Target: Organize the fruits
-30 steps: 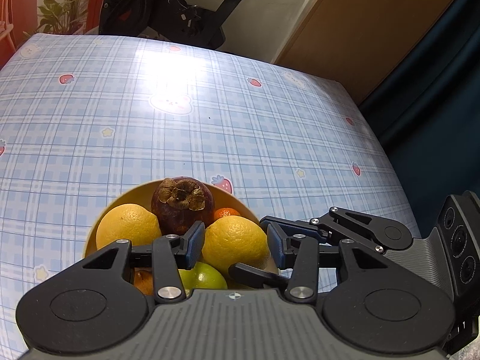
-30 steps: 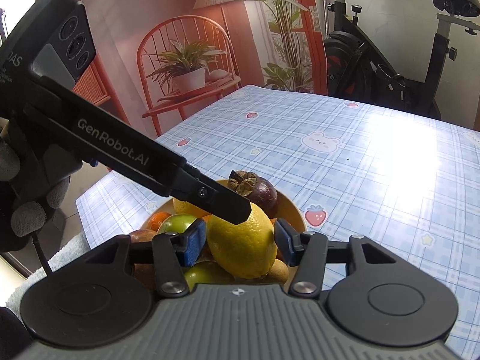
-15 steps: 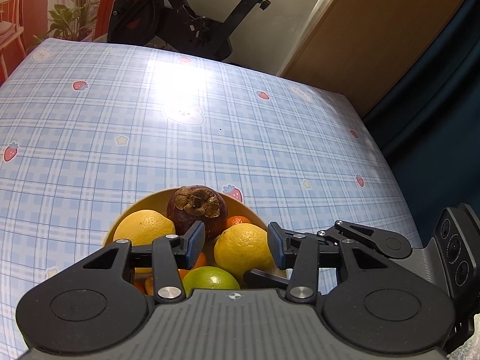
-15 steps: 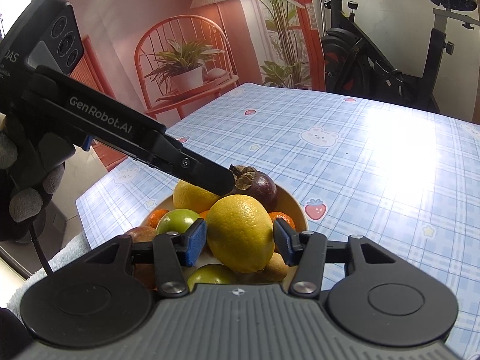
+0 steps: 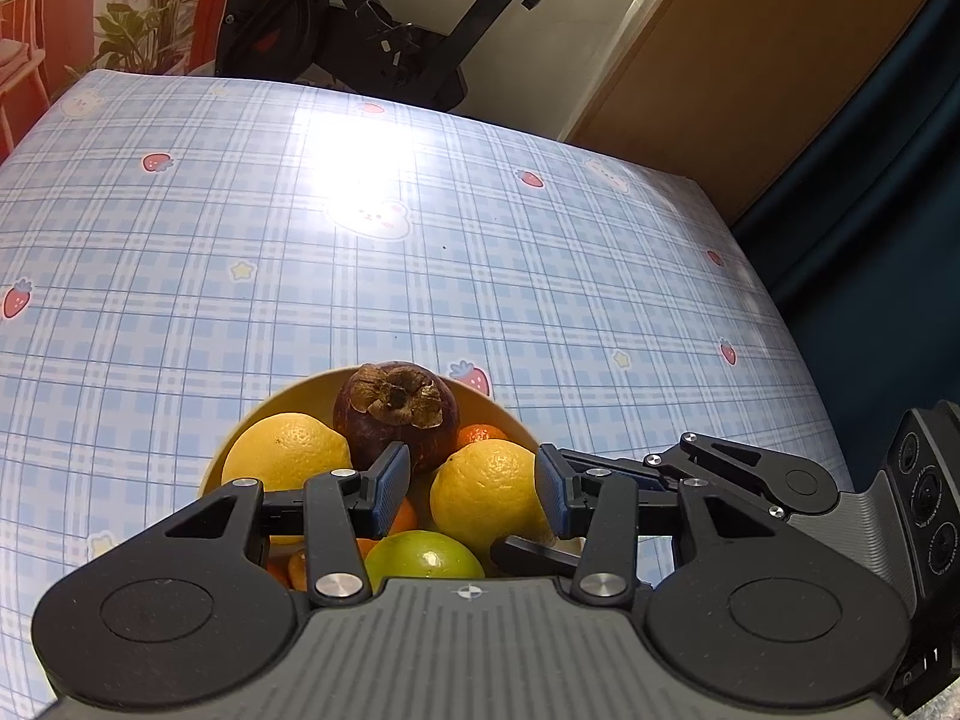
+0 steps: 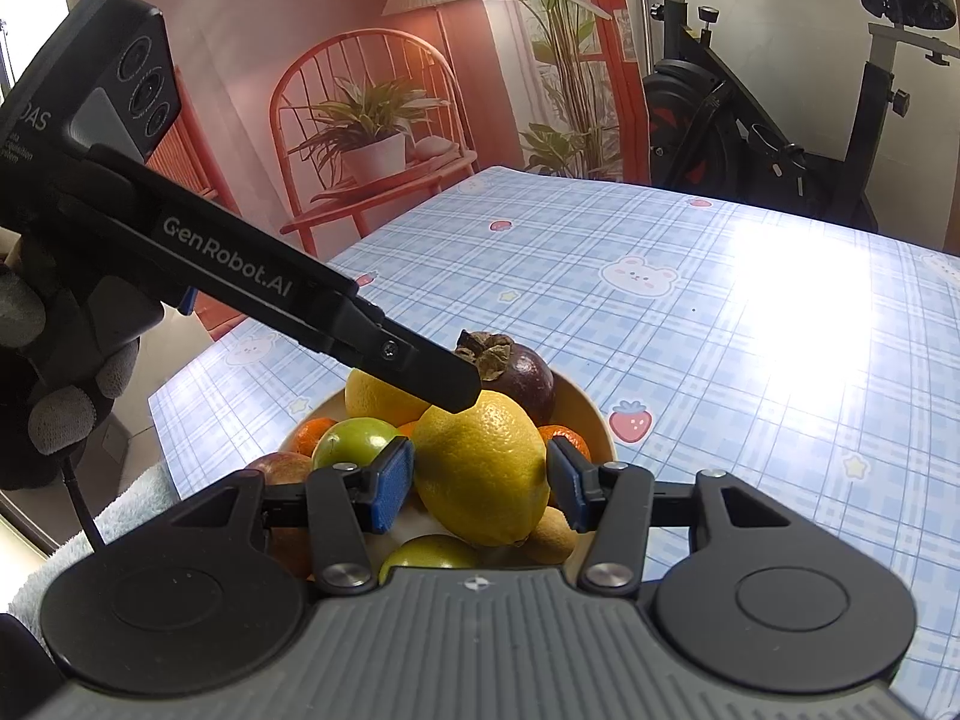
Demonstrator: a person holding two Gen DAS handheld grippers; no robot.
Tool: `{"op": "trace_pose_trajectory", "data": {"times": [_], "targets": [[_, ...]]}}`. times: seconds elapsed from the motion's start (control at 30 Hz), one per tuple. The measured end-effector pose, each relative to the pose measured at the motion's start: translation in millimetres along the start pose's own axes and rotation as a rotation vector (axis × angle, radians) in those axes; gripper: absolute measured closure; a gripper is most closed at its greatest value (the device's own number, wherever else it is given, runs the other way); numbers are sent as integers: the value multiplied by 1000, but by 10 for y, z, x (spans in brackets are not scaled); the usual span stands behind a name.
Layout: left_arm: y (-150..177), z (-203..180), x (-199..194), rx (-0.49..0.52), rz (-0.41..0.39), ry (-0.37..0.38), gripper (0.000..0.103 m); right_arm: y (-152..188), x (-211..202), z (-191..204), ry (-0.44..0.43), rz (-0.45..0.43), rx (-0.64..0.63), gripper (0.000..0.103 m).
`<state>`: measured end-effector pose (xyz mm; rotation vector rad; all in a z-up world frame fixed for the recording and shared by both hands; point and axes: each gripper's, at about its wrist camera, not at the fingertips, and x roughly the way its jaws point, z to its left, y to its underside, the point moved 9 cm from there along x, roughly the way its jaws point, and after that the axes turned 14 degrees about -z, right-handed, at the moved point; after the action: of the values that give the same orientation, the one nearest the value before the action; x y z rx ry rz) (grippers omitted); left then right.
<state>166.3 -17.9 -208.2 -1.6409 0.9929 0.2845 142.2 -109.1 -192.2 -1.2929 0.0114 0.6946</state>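
Observation:
A yellow bowl (image 5: pixel 282 402) of fruit sits on the checked tablecloth near the front edge. It holds two lemons, a dark mangosteen (image 5: pixel 396 414), green apples (image 5: pixel 423 555) and small oranges. My right gripper (image 6: pixel 480 483) has its pads on both sides of the nearer lemon (image 6: pixel 480 474), which still rests on the pile. My left gripper (image 5: pixel 471 489) is open and hovers just above the same lemon (image 5: pixel 489 495). The other lemon (image 5: pixel 285 450) lies left of it. The left gripper's finger (image 6: pixel 420 372) reaches over the bowl in the right wrist view.
The blue checked tablecloth (image 5: pixel 420 240) stretches beyond the bowl. An exercise bike (image 6: pixel 780 120) stands past the far edge, a red chair with a potted plant (image 6: pixel 372 144) to the far left. The table's right edge (image 5: pixel 798 360) drops to a dark floor.
My left gripper has lifted and drawn back a little from the bowl. My right gripper stays around the lemon; the bowl and fruit have not shifted.

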Motion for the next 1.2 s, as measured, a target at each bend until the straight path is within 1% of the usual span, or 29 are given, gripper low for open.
{"op": "trace_pose_trajectory", "data": {"times": [0.07, 0.1, 0.2, 0.27, 0.33, 0.37, 0.43, 0.47, 0.53, 0.6, 0.63, 0.73, 0.83, 0.93, 1.2], "targets": [[-32, 4, -36, -1, -16, -1, 55, -7, -4, 0, -1, 0, 3, 49], [-47, 5, -56, 4, -23, -5, 54, -16, -11, -3, 2, -2, 3, 49], [-101, 18, -158, 25, -55, -20, 49, -62, -52, -9, 10, -17, 7, 45], [-144, 30, -251, 35, -82, -39, 45, -111, -103, -8, 21, -34, 7, 34], [-199, 43, -377, 42, -126, -60, 34, -171, -165, -9, 41, -54, 1, 28], [-237, 50, -466, 52, -158, -80, 31, -201, -198, -15, 55, -65, 2, 23], [-305, 47, -654, 88, -230, -125, 24, -274, -290, -40, 90, -95, 9, 17], [-334, 39, -746, 109, -263, -151, 21, -303, -331, -52, 111, -106, 12, 14], [-385, 17, -946, 156, -330, -211, 14, -381, -435, -68, 150, -139, 16, 10], [-415, -31, -1119, 210, -385, -263, 13, -460, -537, -72, 175, -172, 34, 3], [-421, -84, -1201, 244, -407, -277, 13, -499, -587, -76, 192, -188, 44, 0], [-430, -225, -1426, 307, -469, -324, 11, -610, -720, -95, 269, -221, 65, 0], [-455, -371, -1629, 323, -543, -371, 9, -704, -868, -68, 319, -235, 78, 0], [-462, -473, -1789, 315, -578, -376, 8, -812, -1033, 13, 357, -241, 73, 0], [-428, -627, -2142, 276, -626, -372, 8, -1028, -1350, 277, 376, -271, 62, 0]]}}
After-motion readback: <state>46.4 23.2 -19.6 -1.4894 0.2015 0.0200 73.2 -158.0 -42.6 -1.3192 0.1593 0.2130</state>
